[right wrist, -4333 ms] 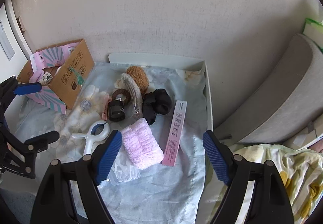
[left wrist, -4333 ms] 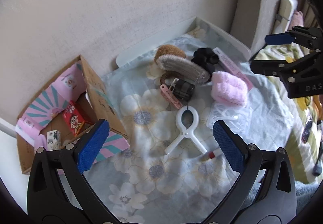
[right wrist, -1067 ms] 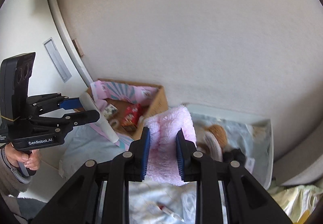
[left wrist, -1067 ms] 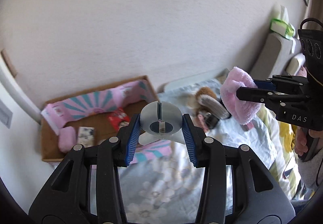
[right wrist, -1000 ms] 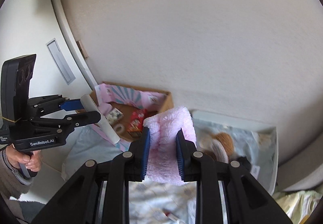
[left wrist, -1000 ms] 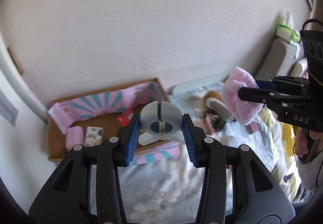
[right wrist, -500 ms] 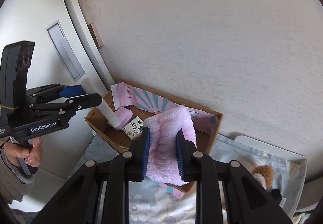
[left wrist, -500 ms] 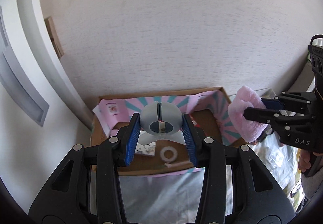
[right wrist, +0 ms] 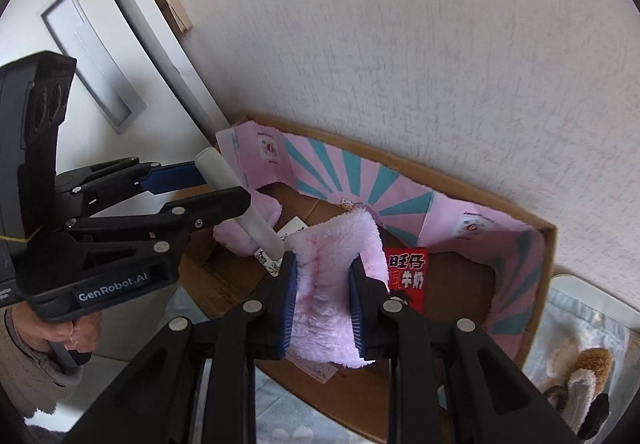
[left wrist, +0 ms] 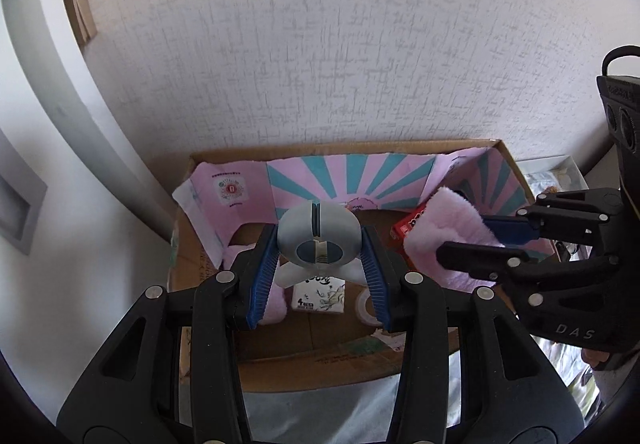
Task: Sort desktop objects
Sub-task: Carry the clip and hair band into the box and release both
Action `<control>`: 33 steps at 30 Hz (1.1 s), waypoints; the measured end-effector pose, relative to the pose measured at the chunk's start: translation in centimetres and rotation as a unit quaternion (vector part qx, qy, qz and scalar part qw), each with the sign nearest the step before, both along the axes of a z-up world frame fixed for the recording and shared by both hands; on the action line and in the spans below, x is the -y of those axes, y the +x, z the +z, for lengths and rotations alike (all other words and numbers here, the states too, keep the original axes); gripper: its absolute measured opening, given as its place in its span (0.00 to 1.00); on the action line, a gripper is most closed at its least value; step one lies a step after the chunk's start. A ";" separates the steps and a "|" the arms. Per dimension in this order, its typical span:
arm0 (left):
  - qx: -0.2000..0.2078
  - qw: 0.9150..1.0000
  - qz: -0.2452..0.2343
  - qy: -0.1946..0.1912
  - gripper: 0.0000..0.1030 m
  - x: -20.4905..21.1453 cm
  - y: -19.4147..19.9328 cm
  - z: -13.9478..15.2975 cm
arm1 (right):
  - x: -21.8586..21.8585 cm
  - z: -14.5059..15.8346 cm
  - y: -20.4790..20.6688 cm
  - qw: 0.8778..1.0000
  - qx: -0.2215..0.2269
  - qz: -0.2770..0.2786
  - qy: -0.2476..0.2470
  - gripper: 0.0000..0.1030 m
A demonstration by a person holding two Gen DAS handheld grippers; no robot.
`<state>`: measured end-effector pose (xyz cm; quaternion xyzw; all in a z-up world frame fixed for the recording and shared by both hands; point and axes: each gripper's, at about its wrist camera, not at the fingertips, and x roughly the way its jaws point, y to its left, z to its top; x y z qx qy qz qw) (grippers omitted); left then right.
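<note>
My left gripper (left wrist: 318, 268) is shut on a white plastic clip (left wrist: 318, 236) and holds it over the open cardboard box (left wrist: 320, 360). The clip also shows in the right wrist view (right wrist: 240, 200), above the box's left part. My right gripper (right wrist: 322, 300) is shut on a fluffy pink cloth (right wrist: 336, 284) and holds it over the box's middle; the cloth also shows in the left wrist view (left wrist: 448, 228). The box (right wrist: 536, 284) has pink and teal striped flaps.
In the box lie a pink fluffy pad (right wrist: 256, 220), a red snack packet (right wrist: 408, 268), a small white carton (left wrist: 318, 298) and a tape ring (left wrist: 366, 304). The wall (left wrist: 320, 44) rises behind the box. Brown brushes (right wrist: 580, 380) lie on the flowered cloth at right.
Both grippers have moved left from over the flowered cloth to over the box and come lower and closer to it, each still holding its object.
</note>
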<state>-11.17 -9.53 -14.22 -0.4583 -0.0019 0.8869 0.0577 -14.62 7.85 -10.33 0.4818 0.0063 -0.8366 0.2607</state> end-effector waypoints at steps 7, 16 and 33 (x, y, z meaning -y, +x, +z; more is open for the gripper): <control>0.013 1.000 -0.005 0.022 0.66 0.7 -0.5 -0.7 | 1.0 -2.0 -0.9 0.999 0.031 0.011 0.003 0.44; -0.007 0.998 0.027 -0.053 1.00 0.1 -0.5 1.3 | -0.6 -2.0 -0.1 0.998 0.032 -0.038 0.030 0.71; -0.008 0.998 0.034 -0.050 1.00 -1.2 2.4 3.4 | -3.8 0.5 3.3 0.998 0.028 -0.062 0.002 0.72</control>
